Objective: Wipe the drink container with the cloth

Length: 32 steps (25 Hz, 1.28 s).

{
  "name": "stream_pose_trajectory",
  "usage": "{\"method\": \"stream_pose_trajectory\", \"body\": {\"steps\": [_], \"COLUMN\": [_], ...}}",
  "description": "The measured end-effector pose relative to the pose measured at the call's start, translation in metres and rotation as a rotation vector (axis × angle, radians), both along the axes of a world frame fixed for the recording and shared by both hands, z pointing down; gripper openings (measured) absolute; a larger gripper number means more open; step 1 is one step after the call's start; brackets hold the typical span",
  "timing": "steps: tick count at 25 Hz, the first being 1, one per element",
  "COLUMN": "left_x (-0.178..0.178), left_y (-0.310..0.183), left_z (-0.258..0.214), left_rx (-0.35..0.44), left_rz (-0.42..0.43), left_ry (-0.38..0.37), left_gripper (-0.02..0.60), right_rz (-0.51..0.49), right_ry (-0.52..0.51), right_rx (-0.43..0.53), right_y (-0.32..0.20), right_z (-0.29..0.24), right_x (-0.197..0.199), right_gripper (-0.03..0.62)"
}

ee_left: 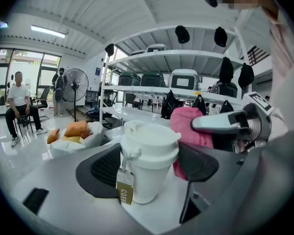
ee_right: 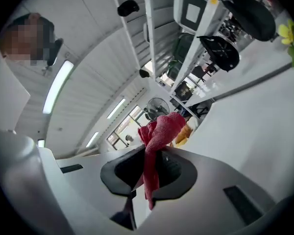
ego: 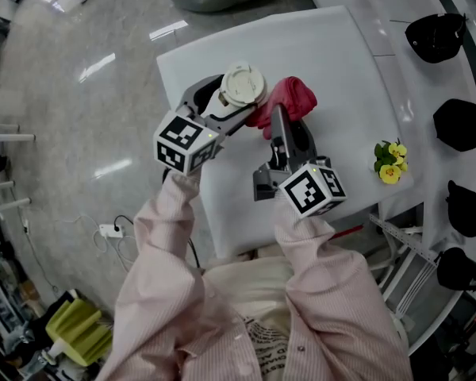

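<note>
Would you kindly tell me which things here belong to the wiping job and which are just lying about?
In the job:
white lidded cup, gripped by the left gripper
red cloth, pinched in the right gripper

Lying about:
yellow flowers
black caps
power strip

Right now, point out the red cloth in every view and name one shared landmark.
Head view: red cloth upper centre, right of the white cup, at the right tool's tip.
Left gripper view: cloth right of centre, behind the cup.
Right gripper view: cloth at centre, pinched in the right tool.
Shared landmark: the row of black caps.
</note>
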<state>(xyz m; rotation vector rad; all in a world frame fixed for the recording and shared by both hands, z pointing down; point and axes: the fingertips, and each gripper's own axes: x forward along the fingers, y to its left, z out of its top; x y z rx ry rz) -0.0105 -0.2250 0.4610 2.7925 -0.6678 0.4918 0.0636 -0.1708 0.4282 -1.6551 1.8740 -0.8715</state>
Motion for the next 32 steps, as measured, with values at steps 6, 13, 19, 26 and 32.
{"method": "stream_pose_trajectory", "body": {"steps": [6,13,19,26,32], "left_x": [-0.001,-0.001,0.000,0.000,-0.001], "left_y": [0.000,0.000,0.000,0.000,0.000], "left_z": [-0.001,0.000,-0.001,0.000,0.000], "left_rx": [0.003,0.012,0.015,0.017,0.015], "left_rz": [-0.006,-0.006,-0.011,-0.014,-0.017], "left_ry": [0.014,0.023,0.029,0.033,0.036], "left_gripper": [0.371,0.371,0.371,0.370,0.370], "right_rz": [0.050,0.079,0.089,0.094,0.090], "right_ry": [-0.163,-0.282,-0.328,-0.341,-0.353], "right_rx": [-0.035,-0.018,-0.027,-0.047,-0.057], "right_y": [-0.003,-0.012,-0.015,-0.017,-0.020], "right_z": [0.022,0.032,0.042,0.055,0.069], "right_x": [-0.003,-0.011,-0.015,-0.018,-0.019], "right_gripper": [0.040,0.040,0.040,0.040,0.040]}}
